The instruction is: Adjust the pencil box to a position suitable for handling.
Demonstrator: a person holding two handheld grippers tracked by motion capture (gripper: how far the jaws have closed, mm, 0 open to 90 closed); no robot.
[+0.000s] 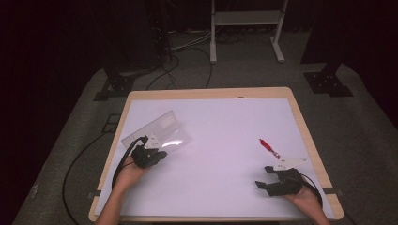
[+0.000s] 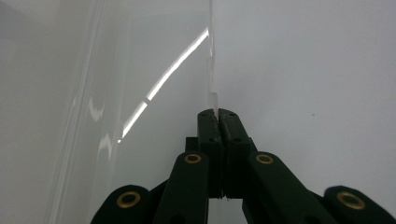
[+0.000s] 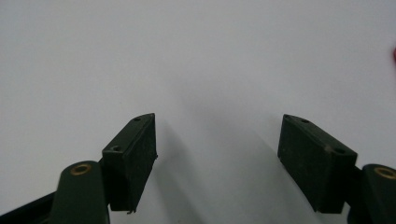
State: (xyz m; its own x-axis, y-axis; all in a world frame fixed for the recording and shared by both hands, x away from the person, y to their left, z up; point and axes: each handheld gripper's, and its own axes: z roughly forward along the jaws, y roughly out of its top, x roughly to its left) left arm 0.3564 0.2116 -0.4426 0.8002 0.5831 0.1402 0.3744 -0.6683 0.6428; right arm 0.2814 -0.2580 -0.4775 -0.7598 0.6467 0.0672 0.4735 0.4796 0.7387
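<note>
Gripping clear plastic sleeve (image 1: 159, 132), left tool (image 2: 218, 122); no writing legible.

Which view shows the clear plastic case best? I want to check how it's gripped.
The left gripper view: the left tongs pinch the clear plastic case by its thin edge. The high view shows its whole outline but not the contact.
</note>
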